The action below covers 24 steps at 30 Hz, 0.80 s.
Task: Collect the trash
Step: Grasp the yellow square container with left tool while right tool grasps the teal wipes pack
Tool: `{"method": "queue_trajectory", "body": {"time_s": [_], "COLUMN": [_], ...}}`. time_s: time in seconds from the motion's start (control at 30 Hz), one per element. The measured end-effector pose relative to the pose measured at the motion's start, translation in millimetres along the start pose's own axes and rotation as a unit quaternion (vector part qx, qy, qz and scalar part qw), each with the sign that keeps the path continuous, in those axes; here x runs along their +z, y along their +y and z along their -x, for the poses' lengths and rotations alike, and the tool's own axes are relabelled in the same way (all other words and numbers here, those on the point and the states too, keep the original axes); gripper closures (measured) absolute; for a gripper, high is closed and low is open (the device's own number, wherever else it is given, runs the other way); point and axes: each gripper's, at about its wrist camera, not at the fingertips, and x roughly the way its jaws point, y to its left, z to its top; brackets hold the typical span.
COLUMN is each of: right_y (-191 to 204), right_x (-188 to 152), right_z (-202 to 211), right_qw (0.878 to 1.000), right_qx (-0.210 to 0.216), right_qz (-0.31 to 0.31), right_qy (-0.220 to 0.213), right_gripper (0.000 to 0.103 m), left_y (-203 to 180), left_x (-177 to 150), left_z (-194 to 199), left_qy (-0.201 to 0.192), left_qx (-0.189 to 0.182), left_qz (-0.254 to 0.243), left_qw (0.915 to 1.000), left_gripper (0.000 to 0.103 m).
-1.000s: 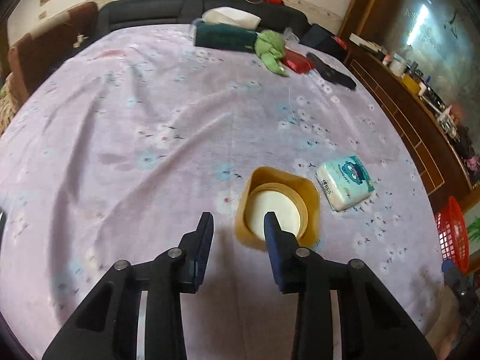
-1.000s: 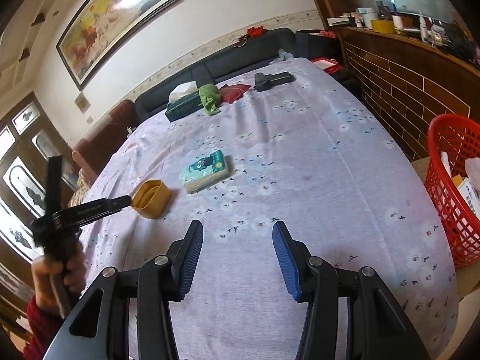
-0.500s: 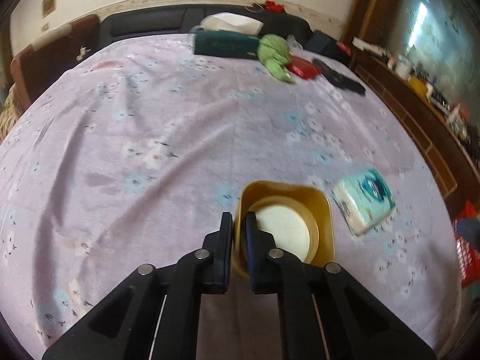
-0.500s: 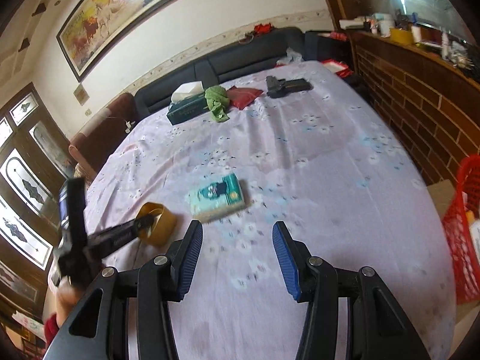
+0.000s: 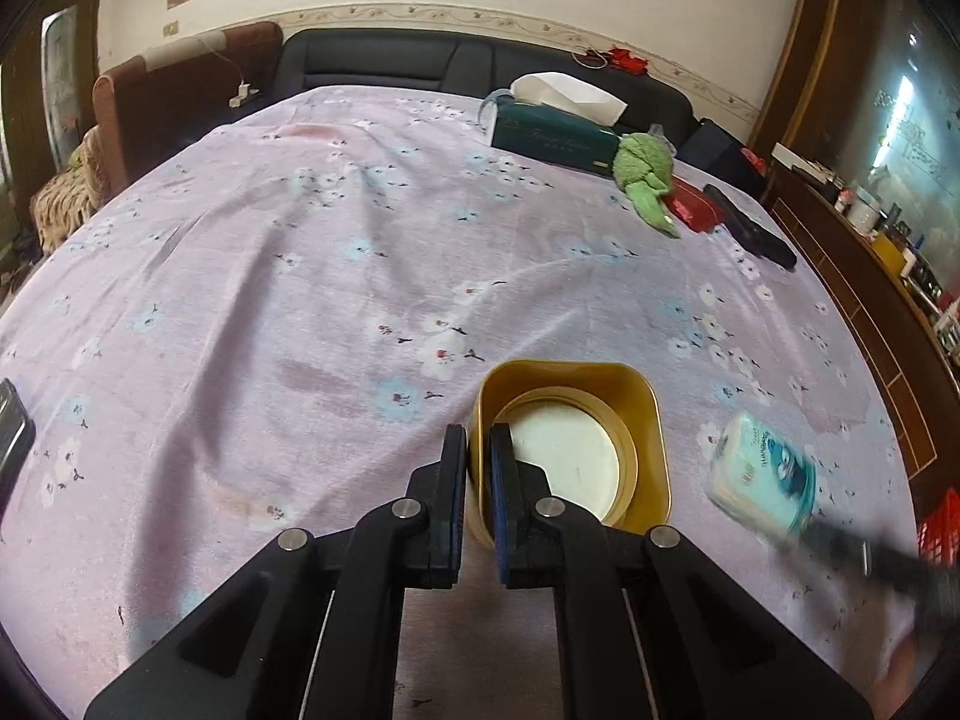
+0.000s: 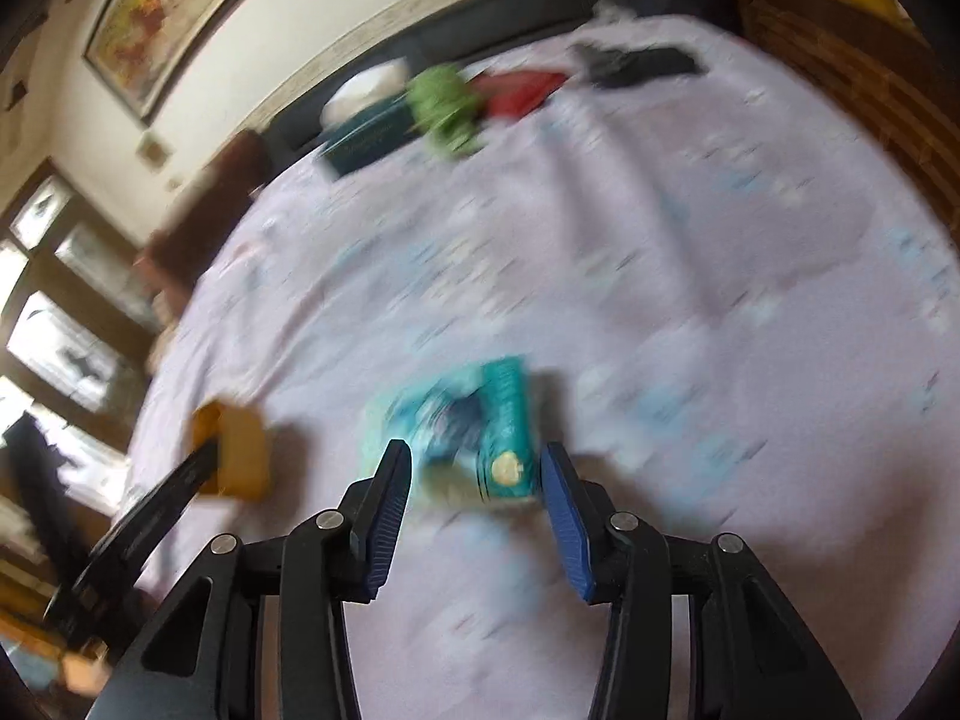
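My left gripper is shut on the near wall of a gold square container with a white round inside, one finger outside and one inside. The container also shows in the blurred right wrist view, with the left gripper's arm reaching to it. A teal tissue pack lies on the lilac floral cloth to the container's right. My right gripper is open, its blue fingers on either side of the tissue pack, close above the cloth.
At the far side lie a dark green tissue box, a green cloth, a red pouch and a black object. A red basket stands off the right edge. A dark phone lies at the left.
My left gripper stays shut on the container's wall and has lifted slightly. My right gripper has moved fast forward and down to the tissue pack, which now sits between its open fingers.
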Motion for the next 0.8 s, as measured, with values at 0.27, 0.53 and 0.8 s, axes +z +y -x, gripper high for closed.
{"method": "queue_trajectory", "body": {"time_s": [0.27,0.53,0.8], "right_y": [38,17,58], "right_x": [-4,25,-8], "right_z": [19,-14,-27], "right_qw": [0.996,0.995,0.973], "right_qx": [-0.001,-0.033,-0.063], "right_qz": [0.091,0.082,0.221], "right_qy": [-0.018,-0.039,-0.035], "right_gripper": [0.054,0.05,0.037], "left_y": [1,-4,-8], "left_x": [0,-1,-3], "left_z": [0,-1,-2], "left_qy": [0.002,0.003,0.006], "left_qx": [-0.007,-0.012,-0.01], "left_qz": [-0.001,-0.012,-0.021], "left_qw": [1.0,0.9998,0.9997], "left_gripper": [0.096,0.096,0.096]}}
